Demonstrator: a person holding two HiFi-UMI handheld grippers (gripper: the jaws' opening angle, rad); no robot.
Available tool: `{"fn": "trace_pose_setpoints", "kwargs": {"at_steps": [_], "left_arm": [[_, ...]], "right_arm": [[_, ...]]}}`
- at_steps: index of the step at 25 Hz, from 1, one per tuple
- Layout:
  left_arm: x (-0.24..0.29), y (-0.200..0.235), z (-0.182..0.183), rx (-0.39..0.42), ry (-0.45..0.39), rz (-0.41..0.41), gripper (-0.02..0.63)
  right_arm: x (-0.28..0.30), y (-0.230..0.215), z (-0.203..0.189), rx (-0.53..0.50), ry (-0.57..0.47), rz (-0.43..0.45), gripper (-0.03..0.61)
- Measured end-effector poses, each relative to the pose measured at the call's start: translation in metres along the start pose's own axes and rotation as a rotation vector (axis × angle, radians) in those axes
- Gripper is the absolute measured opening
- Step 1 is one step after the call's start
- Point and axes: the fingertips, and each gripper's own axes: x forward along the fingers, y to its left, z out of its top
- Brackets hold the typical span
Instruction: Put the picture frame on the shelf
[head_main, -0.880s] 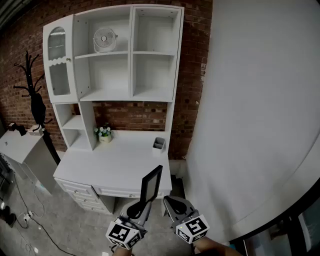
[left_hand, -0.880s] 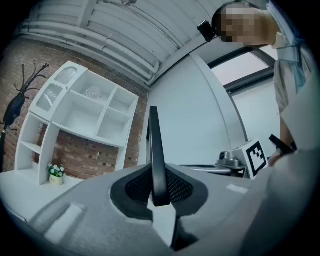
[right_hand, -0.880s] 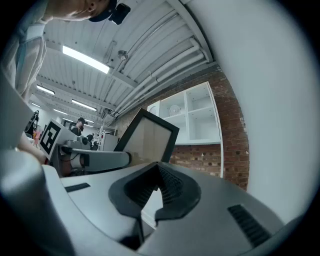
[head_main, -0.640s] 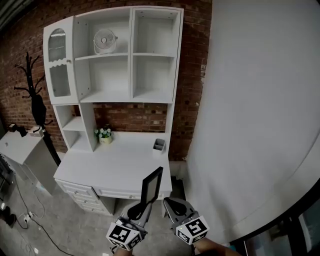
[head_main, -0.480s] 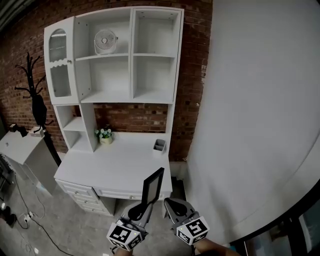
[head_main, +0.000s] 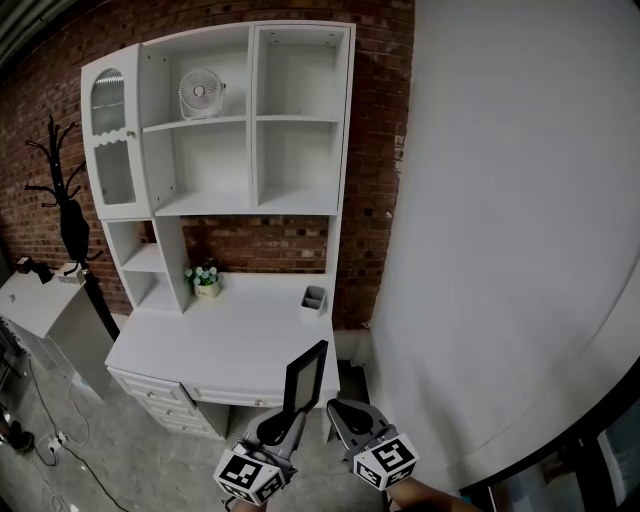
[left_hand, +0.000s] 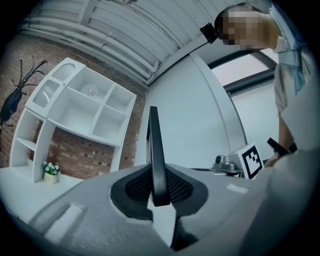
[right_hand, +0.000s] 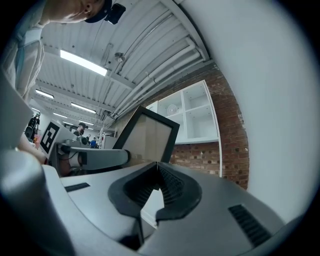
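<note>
The left tongs are closed onto the lower edge of the picture frame, pads pressing either side of its thin dark rim. The frame stands upright above the tongs, long axis vertical, and appears edge-on in the left gripper view. The right tongs, just beside on the right, are closed and empty, so the left hand alone carries the task's thing. The white shelf lies far ahead and higher, against a brick wall beyond the desk. A fan occupies an upper left compartment, and the compartments to its right look vacant. A flower pot and a small holder sit at the desk's far side. No brand or legible writing appears, only the square markers on the tongs' cubes.
</note>
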Motion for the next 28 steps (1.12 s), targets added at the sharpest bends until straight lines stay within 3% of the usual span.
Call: {"fn": "trace_pose_setpoints", "kwargs": {"at_steps": [14, 28], "left_arm": [[0.031, 0.013, 0.006, -0.022, -0.022, -0.042, 0.051], [0.108, 0.112, 0.018, -0.085, -0.049, -0.121, 0.051]], "right_arm": [[0.019, -0.031, -0.002, 0.024, 0.013, -0.003, 0.018], [0.126, -0.097, 0.000, 0.018, -0.005, -0.057, 0.051]]}}
